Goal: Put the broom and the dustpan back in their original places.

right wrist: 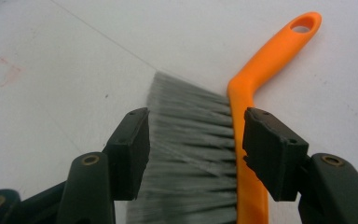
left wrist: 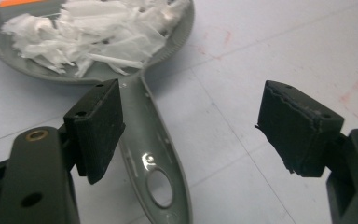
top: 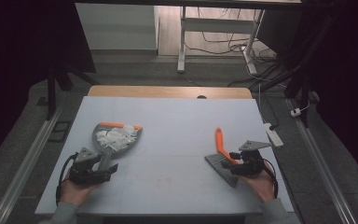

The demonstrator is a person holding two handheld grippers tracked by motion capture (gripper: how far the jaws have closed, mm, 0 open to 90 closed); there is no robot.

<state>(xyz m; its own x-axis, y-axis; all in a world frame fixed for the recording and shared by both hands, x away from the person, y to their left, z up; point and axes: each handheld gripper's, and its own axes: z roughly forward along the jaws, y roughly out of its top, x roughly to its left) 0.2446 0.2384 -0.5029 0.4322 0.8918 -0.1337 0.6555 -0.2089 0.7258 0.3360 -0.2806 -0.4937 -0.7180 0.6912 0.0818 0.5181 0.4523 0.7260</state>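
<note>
Dustpan (top: 116,136) lies on the left of my counter (top: 168,140), its grey tray heaped with white paper shreds (left wrist: 98,32) and its handle (left wrist: 156,158) running toward me. My left claw (left wrist: 189,126) is spread wide over that handle without pinching it. On the right lies the brush (right wrist: 242,116), orange-handled, grey bristles flat; my right claw (right wrist: 193,149) straddles it, likewise spread and gripping nothing.
</note>
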